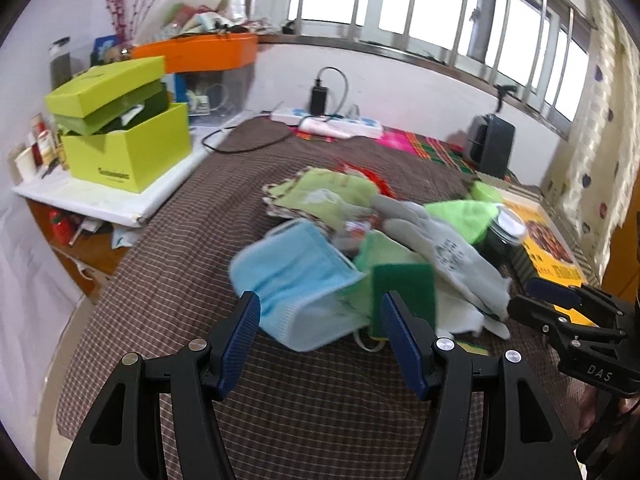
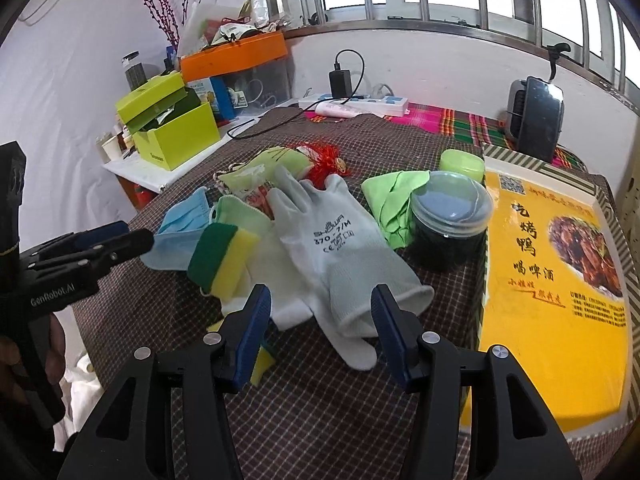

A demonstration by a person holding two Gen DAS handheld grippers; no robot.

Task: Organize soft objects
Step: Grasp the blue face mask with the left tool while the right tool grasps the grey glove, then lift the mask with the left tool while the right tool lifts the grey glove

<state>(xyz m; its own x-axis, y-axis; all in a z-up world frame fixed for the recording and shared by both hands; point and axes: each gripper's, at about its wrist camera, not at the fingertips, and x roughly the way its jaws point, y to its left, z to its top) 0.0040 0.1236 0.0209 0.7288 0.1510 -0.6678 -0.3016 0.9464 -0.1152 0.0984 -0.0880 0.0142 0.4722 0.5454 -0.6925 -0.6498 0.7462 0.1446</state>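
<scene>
Brown checked cloth (image 1: 168,264) covers a table under a big window. From the left wrist, the left gripper (image 1: 320,344) has its fingers wide apart, holding nothing, just before a floppy blue face mask (image 1: 288,276). From the right wrist, the right gripper (image 2: 320,344) is wide apart and empty too, by the cuff of a soft grey glove (image 2: 340,248). I think the cuff is light and easy to pinch.

We judge this lived-in home room: checked cloth (image 2: 320,420) over table, barred window (image 1: 420,12), power strip (image 2: 360,105), cluttered side shelf (image 1: 100,200) with boxes.
</scene>
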